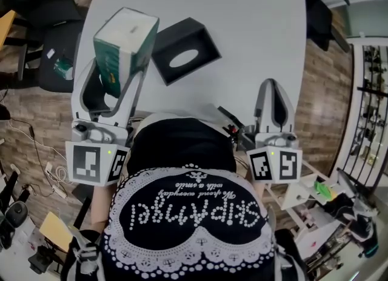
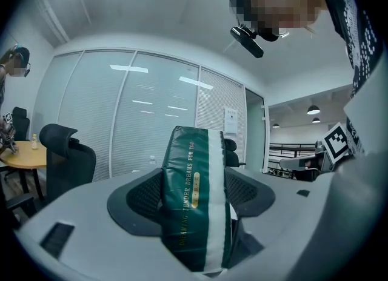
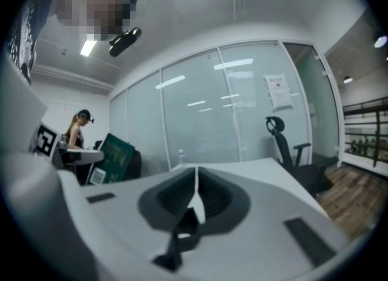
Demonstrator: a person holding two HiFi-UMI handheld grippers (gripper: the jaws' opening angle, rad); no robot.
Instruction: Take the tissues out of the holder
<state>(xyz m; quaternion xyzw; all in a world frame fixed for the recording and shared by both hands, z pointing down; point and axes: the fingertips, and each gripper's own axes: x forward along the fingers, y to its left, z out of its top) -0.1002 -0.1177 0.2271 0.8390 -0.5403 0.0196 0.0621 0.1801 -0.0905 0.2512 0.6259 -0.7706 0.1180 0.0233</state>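
A green and white pack of tissues (image 1: 124,46) is held up above the table's left side, clamped between the jaws of my left gripper (image 1: 115,74). In the left gripper view the tissue pack (image 2: 195,198) stands upright between the dark pads. The black tissue holder (image 1: 185,49), with an oval slot in its top, lies on the white table (image 1: 242,19) to the right of the pack. My right gripper (image 1: 274,101) hovers near the table's front edge with its jaws pressed together and nothing between them (image 3: 195,198). The tissue pack (image 3: 112,158) also shows at the left of the right gripper view.
Office chairs stand left (image 1: 48,37) and right (image 1: 321,7) of the table. A metal rack (image 1: 373,86) lines the right wall. Cables (image 1: 42,165) lie on the wooden floor at the left. A person (image 3: 77,129) stands in the background.
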